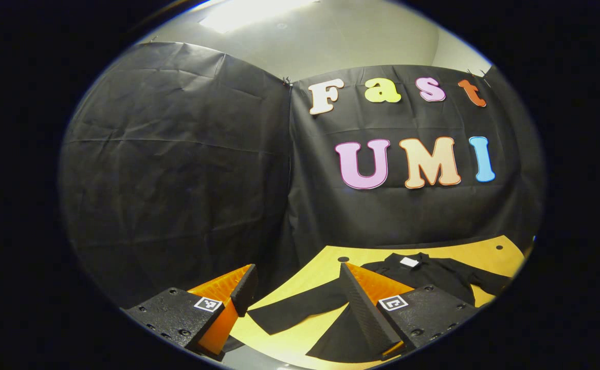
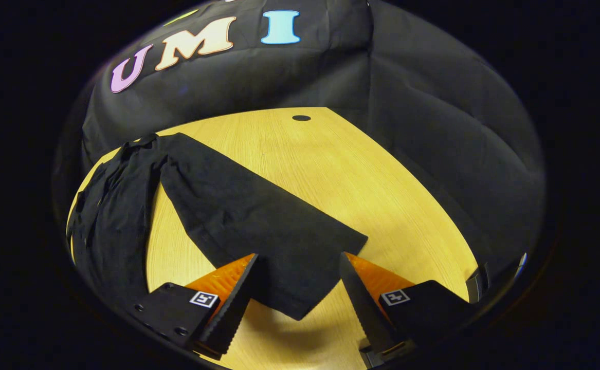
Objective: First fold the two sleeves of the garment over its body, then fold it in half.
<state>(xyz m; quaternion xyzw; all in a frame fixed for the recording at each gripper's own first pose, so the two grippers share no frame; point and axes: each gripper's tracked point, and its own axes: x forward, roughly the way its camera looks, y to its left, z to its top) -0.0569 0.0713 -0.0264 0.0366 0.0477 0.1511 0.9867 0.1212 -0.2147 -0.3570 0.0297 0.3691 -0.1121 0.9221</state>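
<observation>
Nearest in the right gripper view, the right gripper has its jaws spread wide and grasping nothing, poised over the cuff end of a black sleeve that lies flat on the wooden desk. That sleeve runs diagonally away toward the upper left, where it joins the rest of the black garment, which is bunched along the desk's left edge. A small dark hole marks the desk's far end, just before the black cloth wall.

From the left gripper view, the left gripper also has its jaws released, with nothing between them, held at the near corner of the desk. Just beyond the fingers, the other sleeve stretches across the wood, and the garment's body lies farther on with a white tag at the collar. Behind rises the cloth wall, and above it a pale ceiling with a bright light.
</observation>
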